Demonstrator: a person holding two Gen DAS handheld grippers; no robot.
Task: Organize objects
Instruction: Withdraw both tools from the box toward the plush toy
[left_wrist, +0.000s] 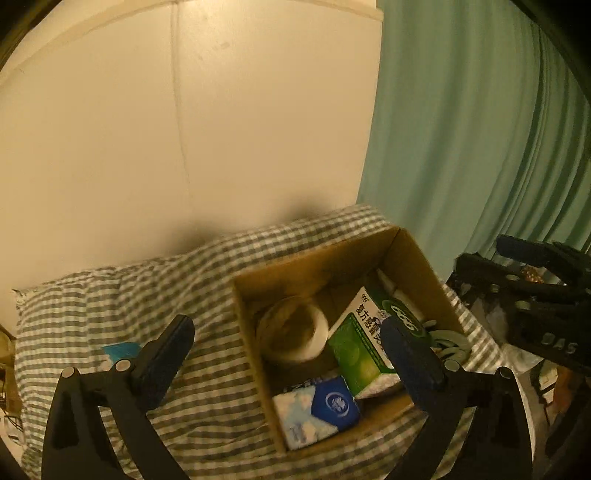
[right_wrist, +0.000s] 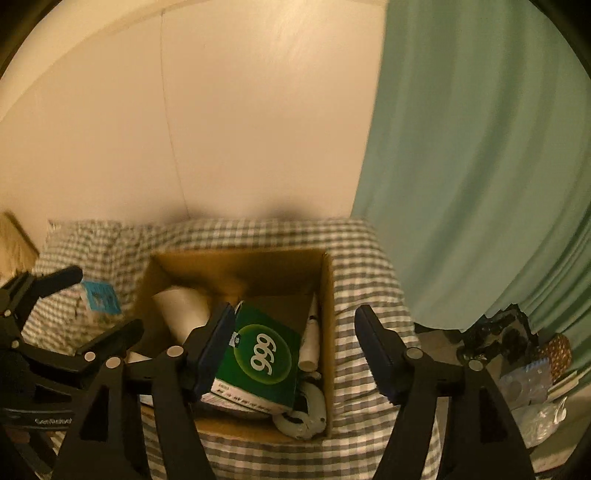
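We're holding both grippers spread wide with nothing gripped: left gripper (left_wrist: 286, 354), right gripper (right_wrist: 295, 347). One cardboard box (left_wrist: 314, 266) is sitting on the checked cloth (left_wrist: 155, 295). Inside we're counting one tape roll (left_wrist: 293, 330), two green cartons (left_wrist: 360, 347), one blue-white tissue pack (left_wrist: 317, 410). One blue packet (right_wrist: 99, 297) is lying outside, left of it.

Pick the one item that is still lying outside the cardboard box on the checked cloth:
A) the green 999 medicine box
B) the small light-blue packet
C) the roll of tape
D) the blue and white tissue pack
B: the small light-blue packet lies on the checked cloth to the left of the cardboard box, while the green 999 medicine box, roll of tape and tissue pack all sit inside it.
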